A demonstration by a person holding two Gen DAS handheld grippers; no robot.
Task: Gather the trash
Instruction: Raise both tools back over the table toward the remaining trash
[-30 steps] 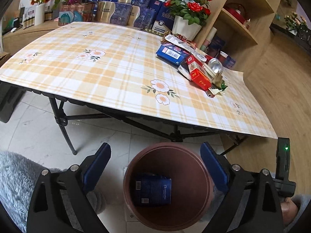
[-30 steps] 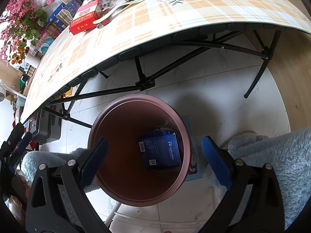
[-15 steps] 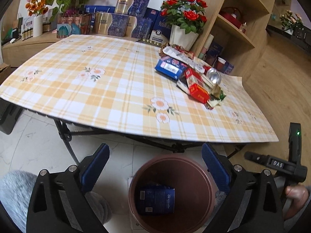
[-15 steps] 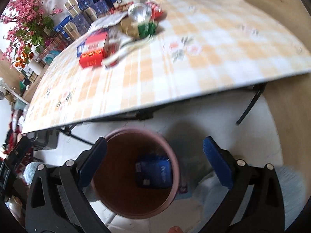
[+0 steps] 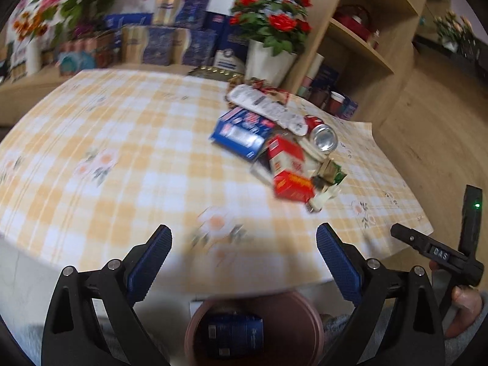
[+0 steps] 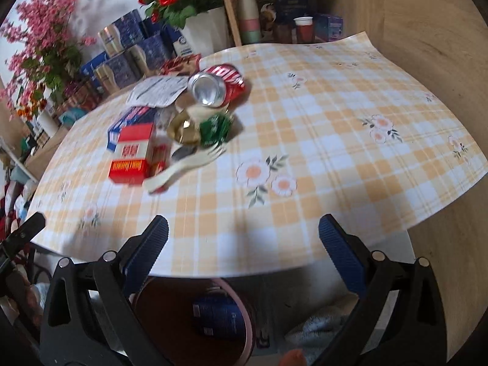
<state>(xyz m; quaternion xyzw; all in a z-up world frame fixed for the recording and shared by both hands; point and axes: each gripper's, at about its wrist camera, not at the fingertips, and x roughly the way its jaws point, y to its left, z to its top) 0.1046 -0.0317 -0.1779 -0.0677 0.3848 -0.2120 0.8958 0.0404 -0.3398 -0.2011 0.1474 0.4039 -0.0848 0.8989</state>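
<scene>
Both grippers, left gripper [image 5: 242, 253] and right gripper [image 6: 244, 244], spread wide, empty, above table edge [image 6: 274, 262]. Trash pile [image 6: 183, 128] on checked tablecloth: red box [image 6: 132, 158], can [image 6: 210, 88], fork [image 6: 186, 164]. Brown bin [image 6: 241, 305] below holds blue box [image 6: 218, 315].
</scene>
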